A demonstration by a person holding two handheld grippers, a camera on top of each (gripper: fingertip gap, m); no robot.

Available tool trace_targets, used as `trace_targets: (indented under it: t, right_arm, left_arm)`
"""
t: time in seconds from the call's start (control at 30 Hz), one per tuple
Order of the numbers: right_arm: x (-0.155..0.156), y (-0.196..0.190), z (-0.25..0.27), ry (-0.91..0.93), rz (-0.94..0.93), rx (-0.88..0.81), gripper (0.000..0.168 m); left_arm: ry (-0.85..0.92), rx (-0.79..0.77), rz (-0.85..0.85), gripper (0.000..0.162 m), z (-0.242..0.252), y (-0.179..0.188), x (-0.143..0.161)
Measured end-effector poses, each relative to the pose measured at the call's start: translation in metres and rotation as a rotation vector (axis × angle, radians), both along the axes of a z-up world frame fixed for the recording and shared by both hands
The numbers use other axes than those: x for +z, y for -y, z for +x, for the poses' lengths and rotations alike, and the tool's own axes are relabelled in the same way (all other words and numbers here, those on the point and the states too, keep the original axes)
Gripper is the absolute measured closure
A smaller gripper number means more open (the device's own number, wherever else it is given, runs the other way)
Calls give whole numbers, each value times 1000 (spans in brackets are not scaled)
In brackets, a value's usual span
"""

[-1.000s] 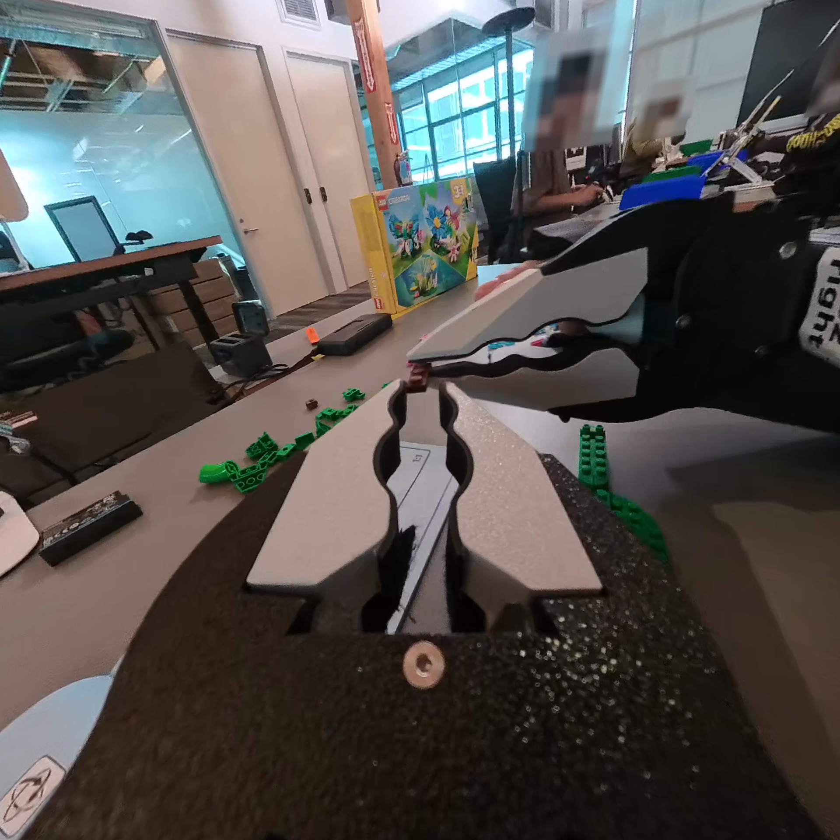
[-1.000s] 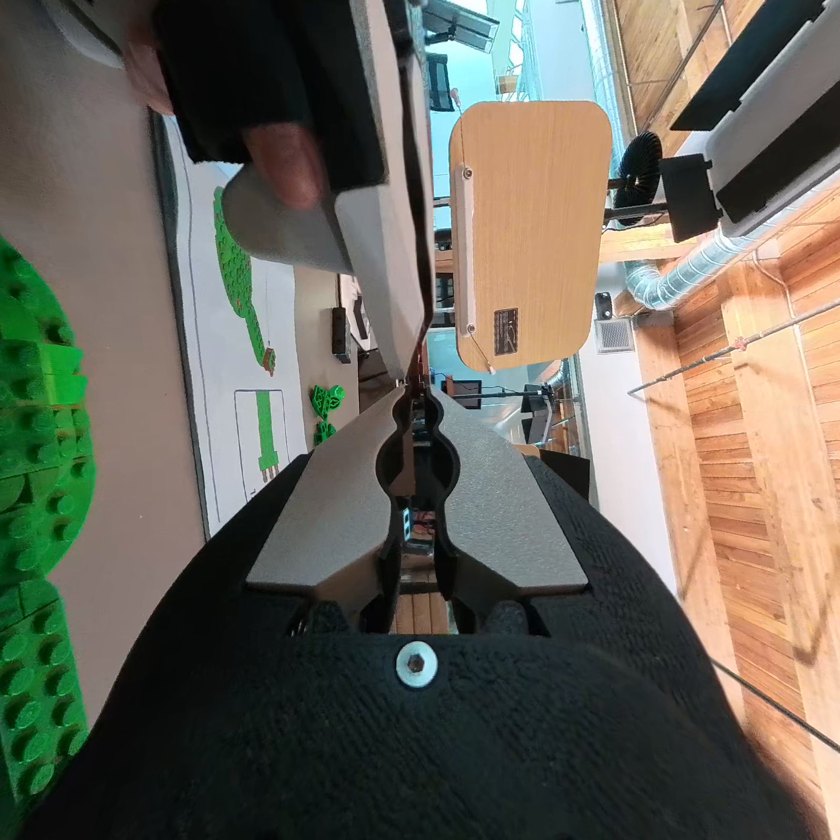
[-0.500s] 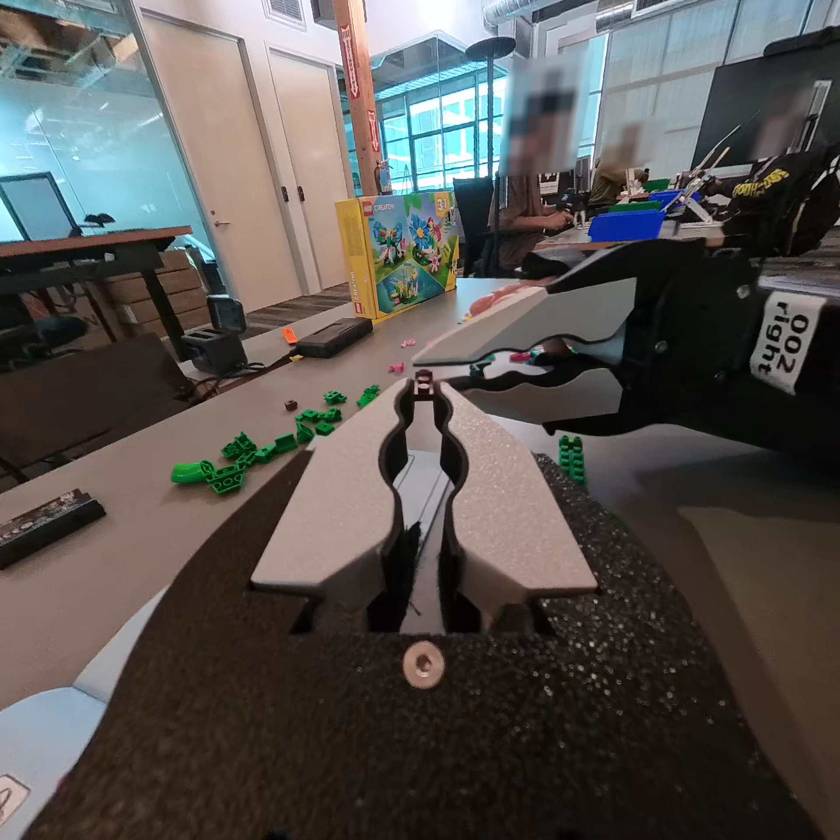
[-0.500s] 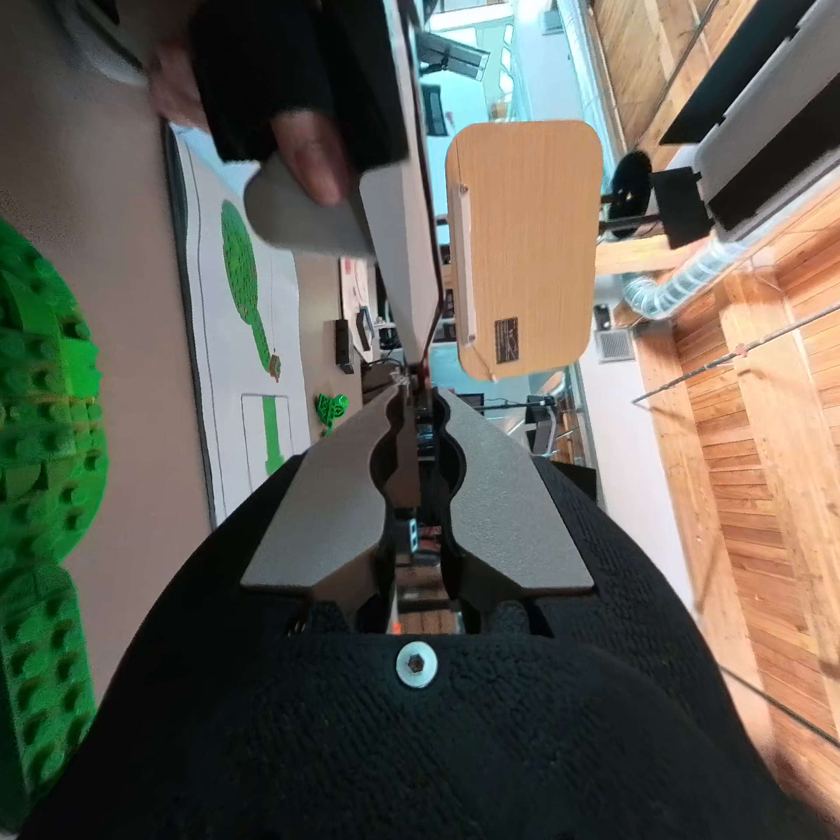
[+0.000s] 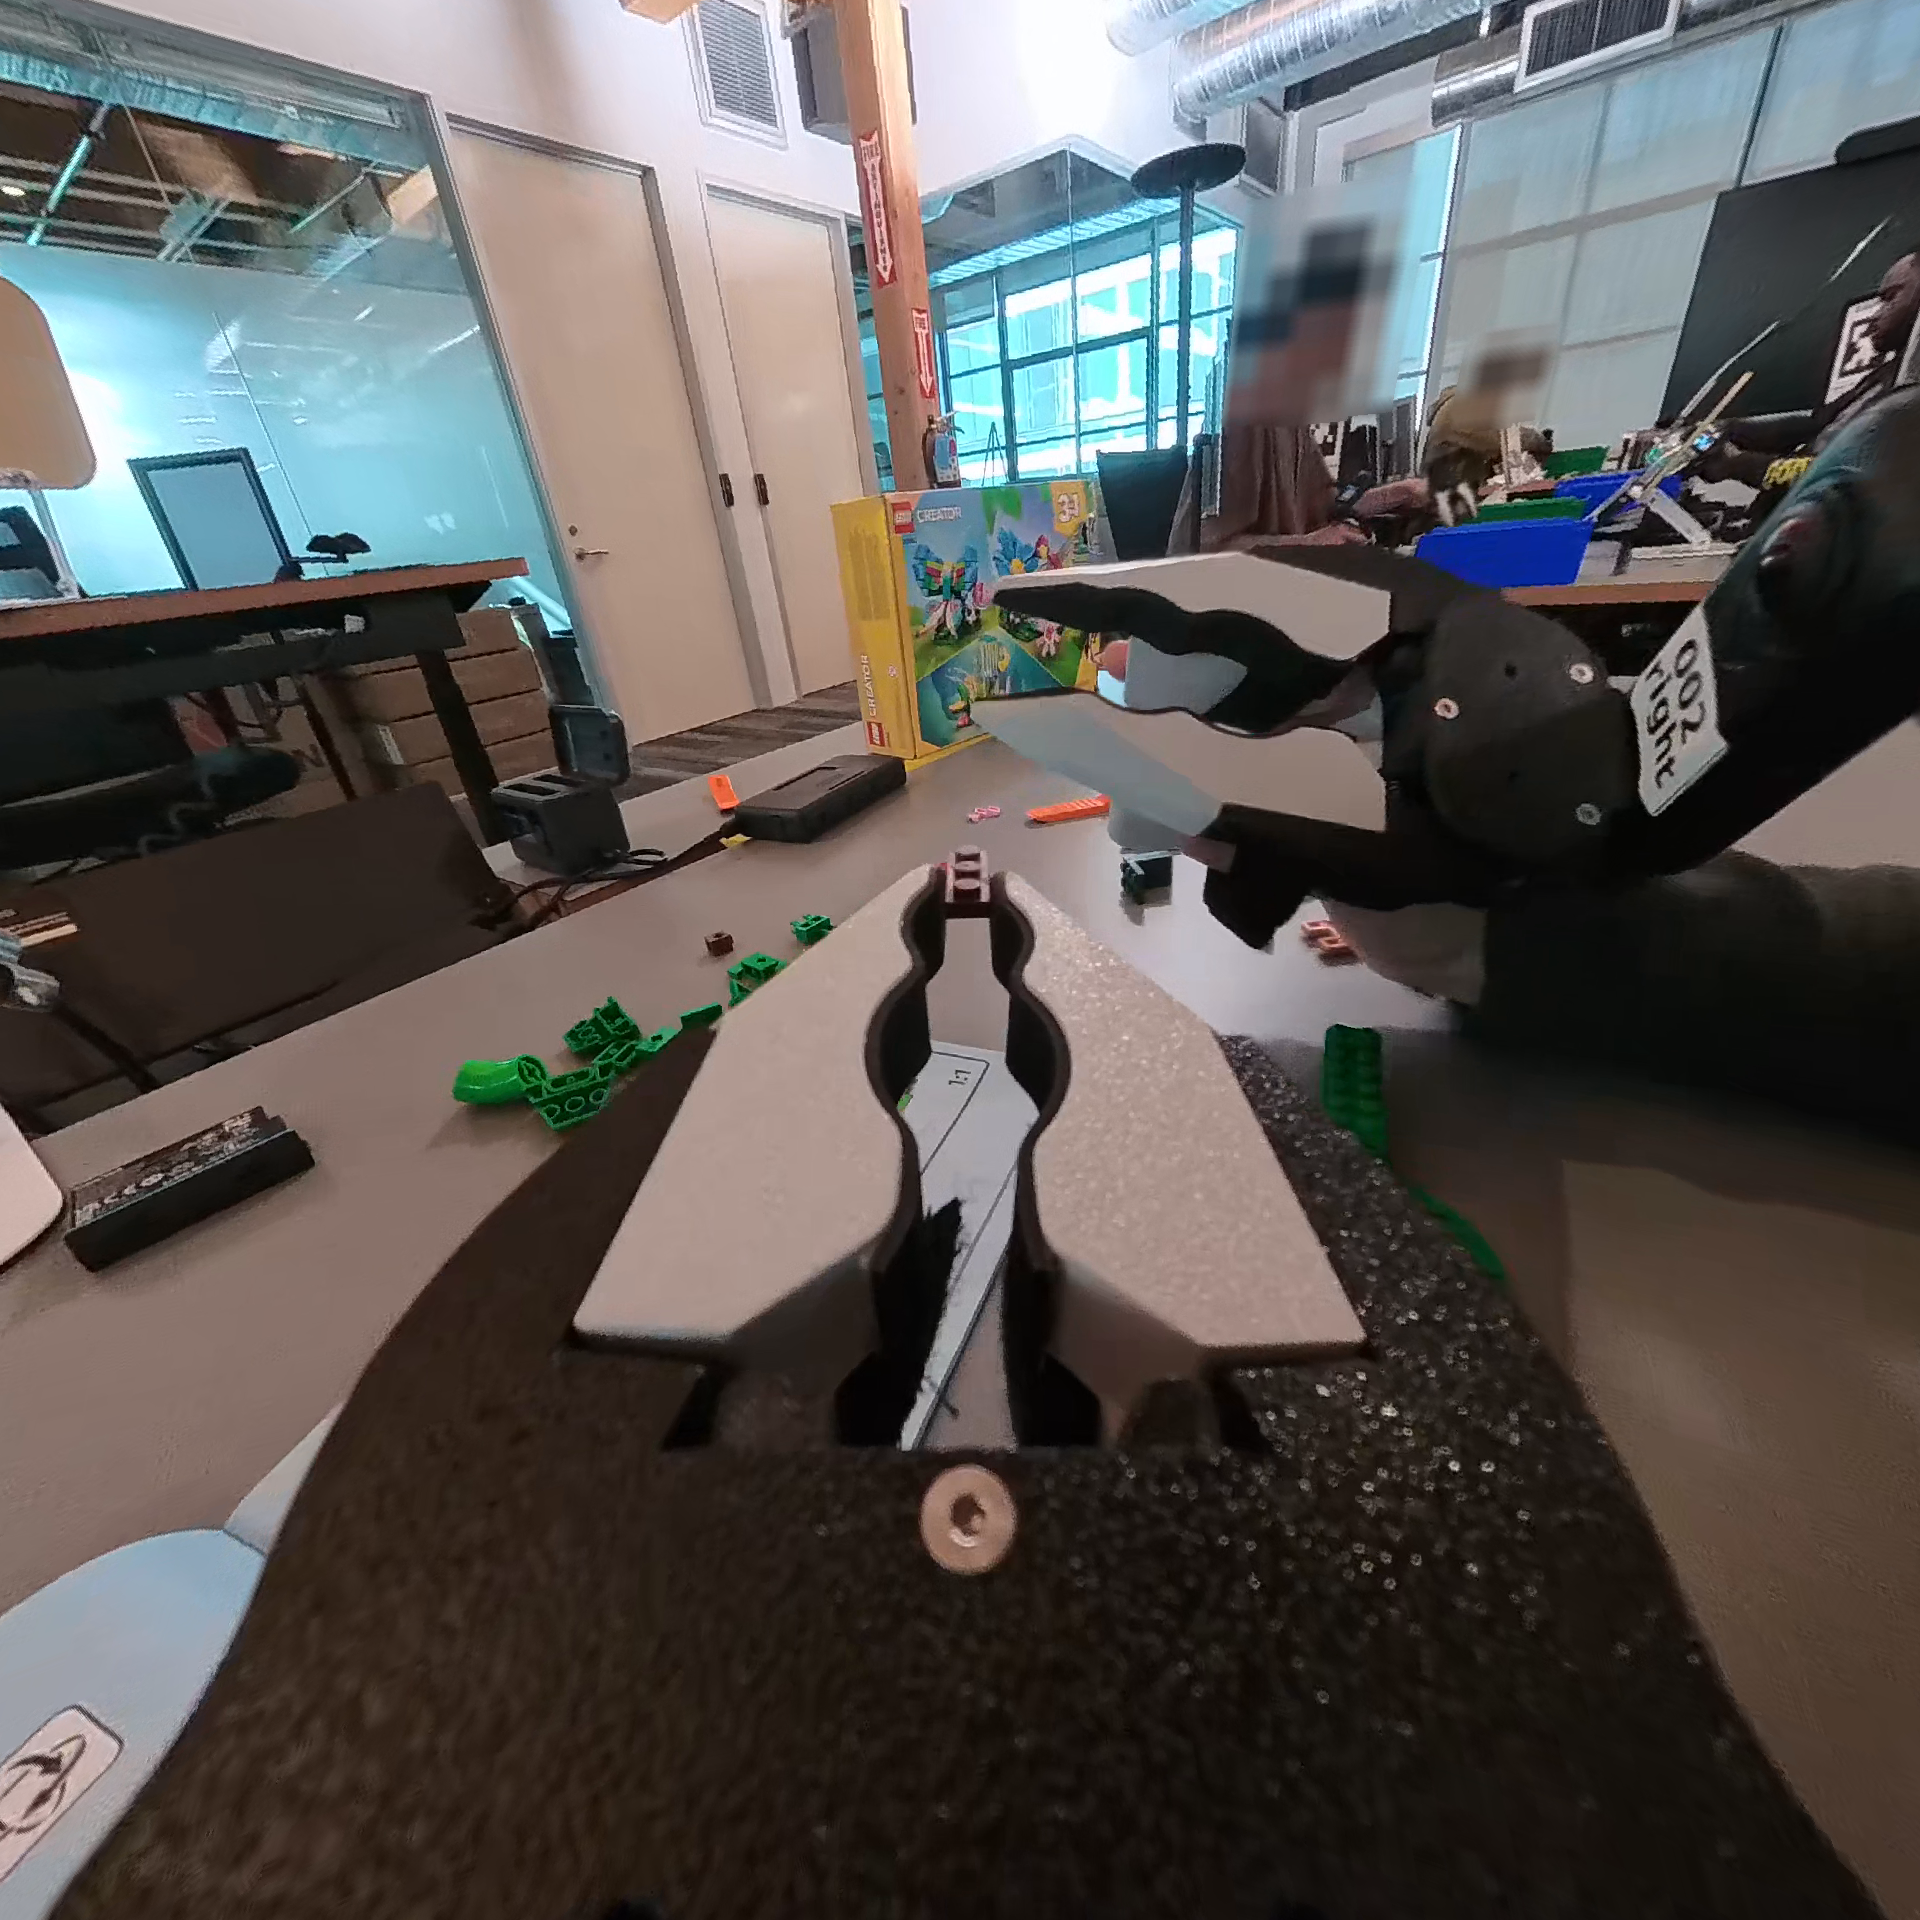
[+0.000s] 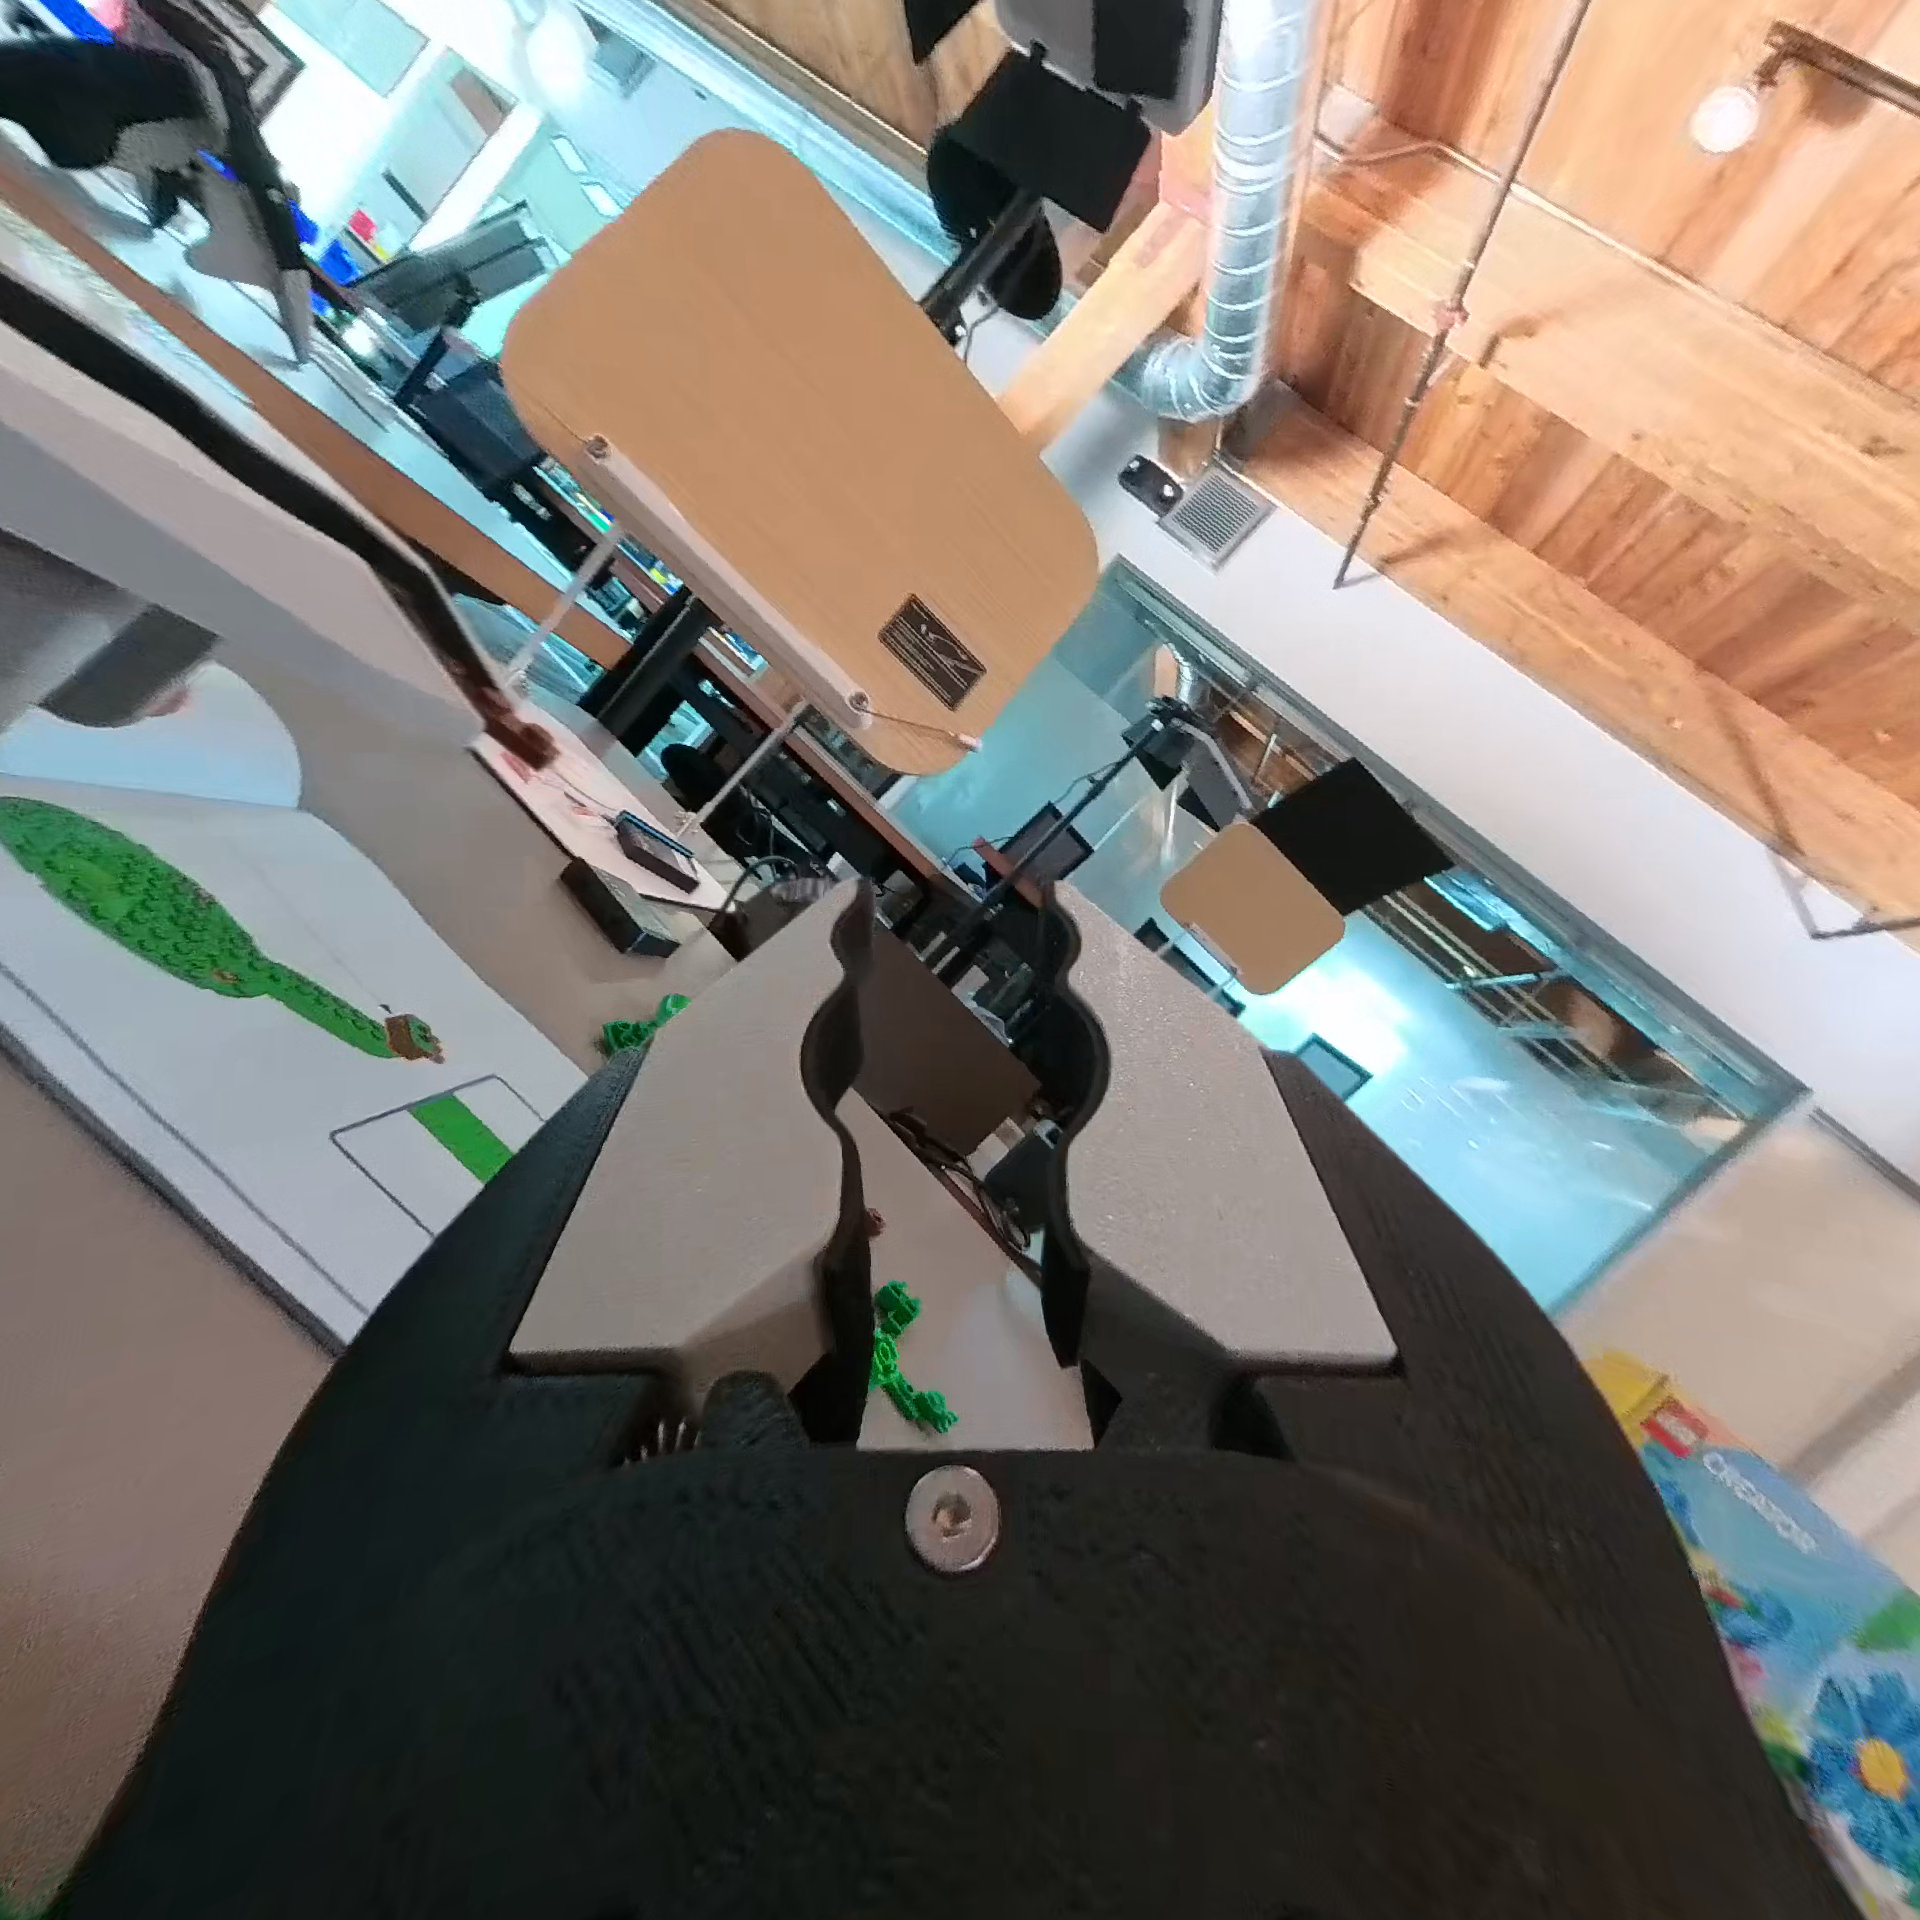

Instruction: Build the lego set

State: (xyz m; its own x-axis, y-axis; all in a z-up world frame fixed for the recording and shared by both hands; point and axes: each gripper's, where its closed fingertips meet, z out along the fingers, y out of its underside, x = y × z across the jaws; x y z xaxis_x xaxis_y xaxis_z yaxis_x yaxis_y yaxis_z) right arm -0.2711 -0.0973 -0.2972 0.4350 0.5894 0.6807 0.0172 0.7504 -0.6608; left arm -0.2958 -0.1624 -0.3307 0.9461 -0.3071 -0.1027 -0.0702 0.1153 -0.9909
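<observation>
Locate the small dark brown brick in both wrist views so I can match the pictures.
Left wrist view: the dark brown brick sits just above centre, pinched between the tips of the left gripper.
Right wrist view: the same brick shows at the left, at the tip of the left gripper reaching in from the left edge.
Shared landmark: the yellow set box, mid-background in the left view, bottom right corner in the right view.

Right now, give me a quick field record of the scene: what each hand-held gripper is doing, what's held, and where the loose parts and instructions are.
left hand-held gripper: shut on a small dark red brick, raised above the table
right hand-held gripper: open, empty
loose green pieces: scattered on the table, left of the left hand-held gripper
instruction sheet: flat on the table
set box: upright at the far end
</observation>
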Motion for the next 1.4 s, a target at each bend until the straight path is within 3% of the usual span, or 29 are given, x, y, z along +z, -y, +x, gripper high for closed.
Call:
trace_targets:
  t: [0.33,1.4]
  right_arm:
    - [-5,-25,6,-16,-53,-75,139]
    - [-16,-3,-4,58,21,9,144]
  left_arm:
    - [3,-9,1,156,1,1,0]
    - [-90,-107,32,156,24,10,-2]
